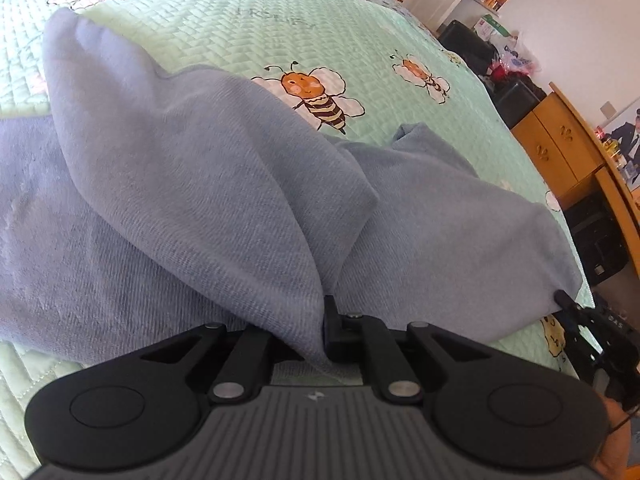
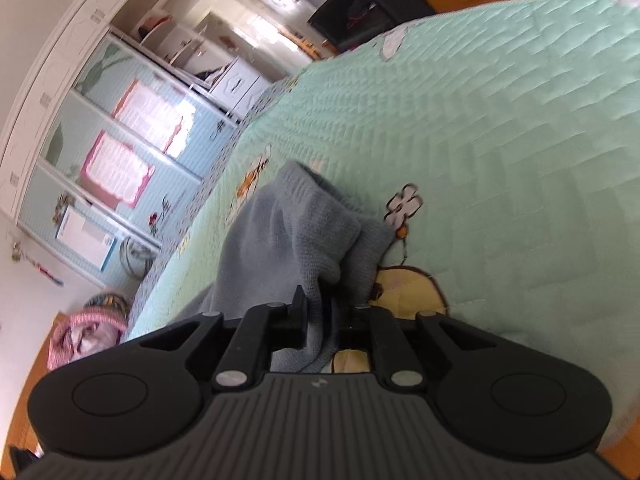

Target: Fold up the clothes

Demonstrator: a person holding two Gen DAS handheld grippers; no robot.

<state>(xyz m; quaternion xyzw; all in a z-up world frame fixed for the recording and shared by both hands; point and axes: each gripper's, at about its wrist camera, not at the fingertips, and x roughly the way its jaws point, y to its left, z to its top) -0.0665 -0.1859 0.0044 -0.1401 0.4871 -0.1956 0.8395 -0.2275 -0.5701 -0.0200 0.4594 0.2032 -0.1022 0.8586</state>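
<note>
Soft grey-blue knit garment (image 1: 192, 184) with a fine ribbed weave lies rumpled on the bed's mint-green quilted cover (image 1: 224, 32), stitched in a herringbone pattern with cartoon bees. Left tool (image 1: 326, 320) is pressed together, pinching a fold of it. Right tool (image 2: 320, 312) likewise pinches a bunched edge.

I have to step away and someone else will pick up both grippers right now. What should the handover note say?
Left gripper: shut on the blue-grey garment, pinching an edge with cloth draped forward over the bee-print bedspread.
Right gripper: shut on the same garment, a bunched edge lifted off the bedspread.
Done: both edges gripped, a fold seemingly under way.
Left: carry the held edges over, lay them flat, release, finish folding. How many folds are already in cannot be told.
</note>
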